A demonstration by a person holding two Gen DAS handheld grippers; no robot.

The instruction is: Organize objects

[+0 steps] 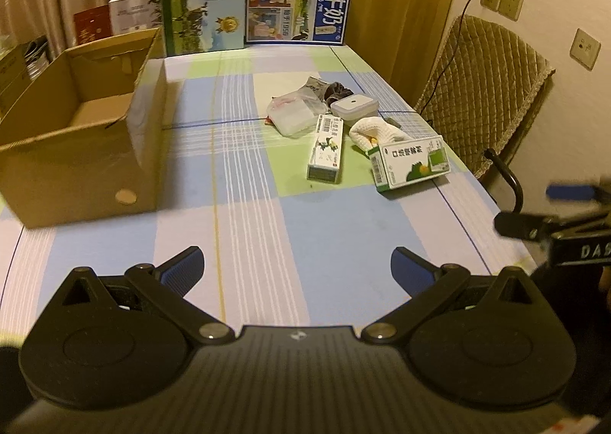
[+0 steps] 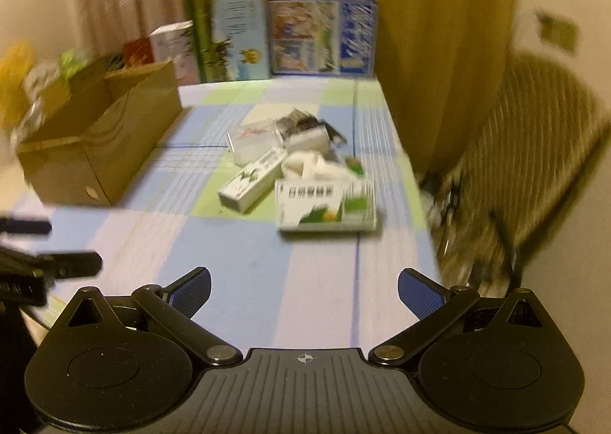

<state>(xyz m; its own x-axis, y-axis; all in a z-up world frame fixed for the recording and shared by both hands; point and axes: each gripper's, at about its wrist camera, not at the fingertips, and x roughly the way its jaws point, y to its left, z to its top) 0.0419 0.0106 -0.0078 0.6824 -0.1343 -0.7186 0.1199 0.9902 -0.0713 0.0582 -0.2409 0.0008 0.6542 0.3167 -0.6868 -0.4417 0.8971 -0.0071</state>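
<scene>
A small heap lies on the right half of the counter (image 1: 244,212): two green-and-white cartons (image 1: 325,148) (image 1: 410,163), a white cloth (image 1: 376,133), a lidded tub (image 1: 354,105) and a plastic bag (image 1: 291,114). The open cardboard box (image 1: 82,128) stands well apart on the left. Left claw (image 1: 298,266) and right claw (image 2: 304,291) hover spread wide, holding nothing.

The blue carton (image 1: 299,4) reads 纯牛奶, the green carton (image 1: 203,0) perhaps the same, and the right gripper (image 1: 580,228) "DAS".
</scene>
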